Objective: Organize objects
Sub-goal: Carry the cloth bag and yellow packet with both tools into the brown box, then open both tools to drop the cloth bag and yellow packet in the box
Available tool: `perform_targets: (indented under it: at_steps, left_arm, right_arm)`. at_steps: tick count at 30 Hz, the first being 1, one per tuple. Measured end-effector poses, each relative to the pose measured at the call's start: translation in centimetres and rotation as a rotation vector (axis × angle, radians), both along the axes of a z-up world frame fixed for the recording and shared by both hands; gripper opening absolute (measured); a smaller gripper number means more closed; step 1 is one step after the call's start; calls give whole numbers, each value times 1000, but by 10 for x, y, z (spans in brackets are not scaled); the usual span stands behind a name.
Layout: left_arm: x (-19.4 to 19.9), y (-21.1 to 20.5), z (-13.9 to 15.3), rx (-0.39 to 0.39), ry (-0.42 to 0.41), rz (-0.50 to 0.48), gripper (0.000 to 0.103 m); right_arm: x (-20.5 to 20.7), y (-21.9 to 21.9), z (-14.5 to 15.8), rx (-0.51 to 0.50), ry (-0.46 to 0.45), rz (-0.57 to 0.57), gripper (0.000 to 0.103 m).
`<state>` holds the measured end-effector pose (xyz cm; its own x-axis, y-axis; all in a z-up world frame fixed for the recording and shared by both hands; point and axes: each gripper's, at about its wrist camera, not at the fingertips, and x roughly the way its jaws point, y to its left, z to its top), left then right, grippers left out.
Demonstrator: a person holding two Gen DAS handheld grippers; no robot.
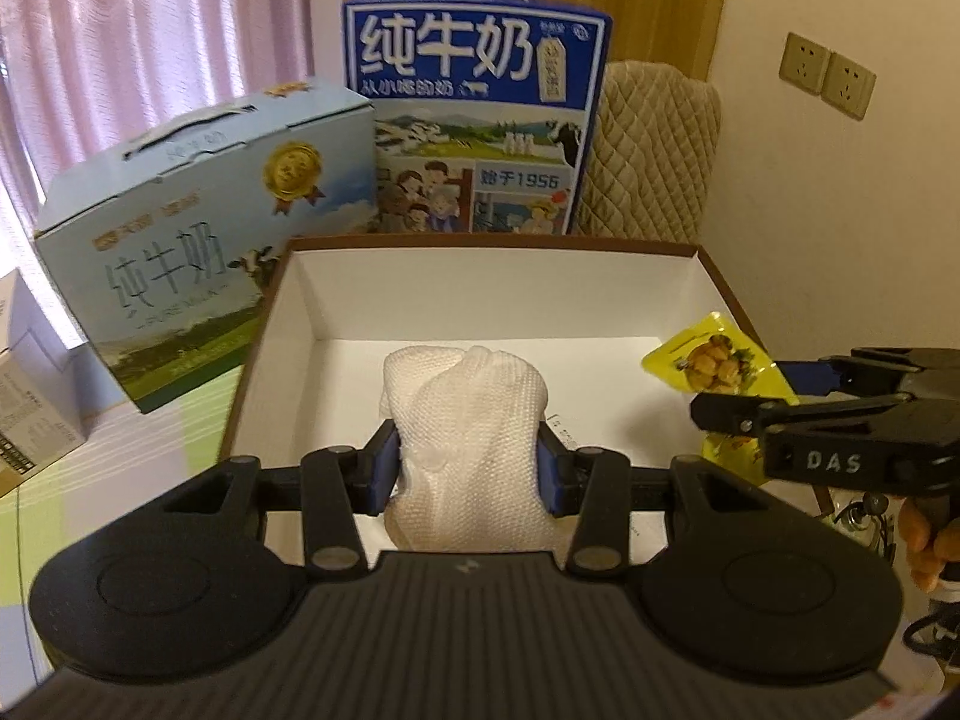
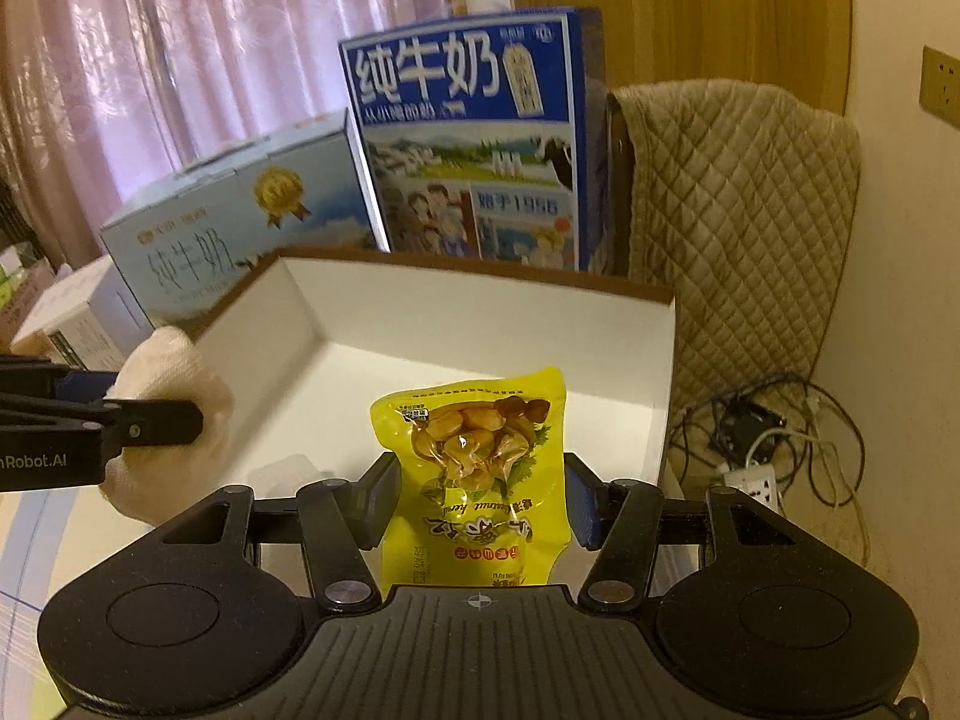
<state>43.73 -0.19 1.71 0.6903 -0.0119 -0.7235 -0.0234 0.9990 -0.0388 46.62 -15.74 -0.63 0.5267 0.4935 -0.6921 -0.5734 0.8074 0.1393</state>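
Observation:
My left gripper (image 1: 468,462) is shut on a white rolled cloth (image 1: 468,420) and holds it over the open white box with a brown rim (image 1: 492,246). My right gripper (image 2: 477,492) is shut on a yellow snack pouch (image 2: 474,468) and holds it over the same box (image 2: 468,267), to the right of the cloth. The right gripper with the pouch (image 1: 714,360) shows at the right of the left wrist view. The left gripper with the cloth (image 2: 174,378) shows at the left of the right wrist view.
A light blue milk carton (image 1: 198,240) lies left of the box and a dark blue milk carton (image 1: 480,114) stands behind it. A quilted beige chair cover (image 2: 738,228) is at the back right. A power strip with cables (image 2: 756,474) lies on the floor at right.

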Motion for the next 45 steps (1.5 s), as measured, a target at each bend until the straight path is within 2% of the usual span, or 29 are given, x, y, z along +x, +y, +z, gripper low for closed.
perform_targets:
  at_steps: [16,25,30,45]
  left_arm:
    - [32,-13,-36,-13,99,-40,41]
    - [39,-16,-42,-37,120,-55,42]
    - [37,-17,-41,-31,98,-58,57]
    - [30,4,-37,-15,92,-3,61]
  right_arm:
    - [11,7,-21,-52,22,2,53]
    - [13,7,-23,-64,26,1,53]
    - [13,6,-21,-67,25,-5,54]
    - [13,10,-22,-108,13,-30,57]
